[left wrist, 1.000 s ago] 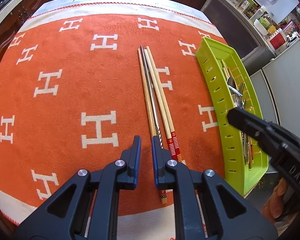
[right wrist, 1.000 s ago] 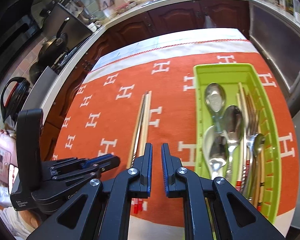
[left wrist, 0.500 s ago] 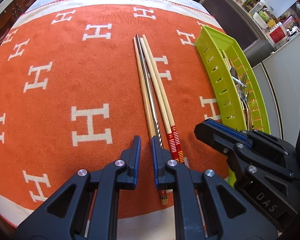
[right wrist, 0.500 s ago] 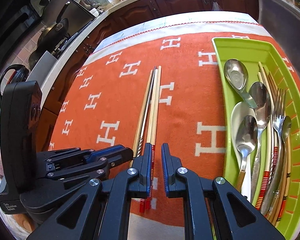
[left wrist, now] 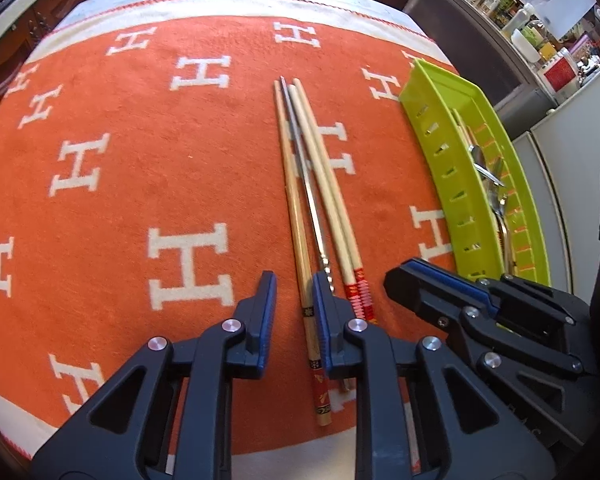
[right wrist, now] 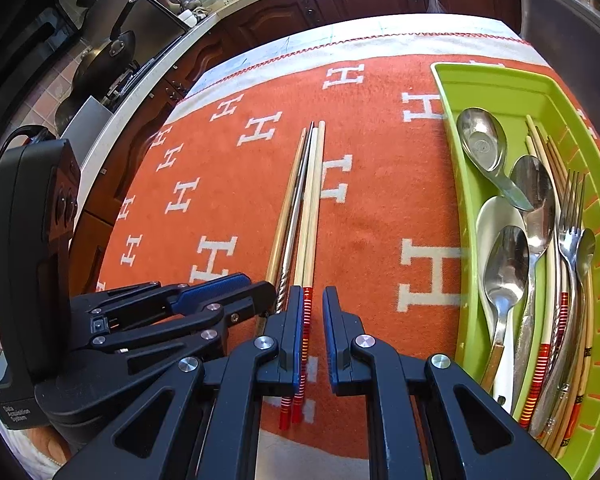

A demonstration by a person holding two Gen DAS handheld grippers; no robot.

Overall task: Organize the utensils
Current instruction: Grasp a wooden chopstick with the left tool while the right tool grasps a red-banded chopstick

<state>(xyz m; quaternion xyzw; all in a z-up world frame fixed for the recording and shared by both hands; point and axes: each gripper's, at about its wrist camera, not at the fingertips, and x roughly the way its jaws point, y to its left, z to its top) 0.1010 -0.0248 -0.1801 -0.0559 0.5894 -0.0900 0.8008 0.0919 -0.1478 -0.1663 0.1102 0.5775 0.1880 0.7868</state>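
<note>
Several chopsticks lie side by side on the orange cloth: a wooden one, a metal one, and two pale ones with red-striped ends. My left gripper is open low over their near ends, with the wooden chopstick between its fingers. My right gripper is open just right of the red-striped pair, which runs along its left finger. The green tray on the right holds spoons, a fork and more chopsticks.
The right gripper shows in the left wrist view between the chopsticks and the green tray. The left gripper shows at the left of the right wrist view. Dark wooden cabinets and a counter with pans lie beyond the table.
Both grippers have moved forward and lower toward the chopsticks' near ends. The left gripper has opened wider and now straddles the wooden chopstick. The right gripper has moved left beside the left one.
</note>
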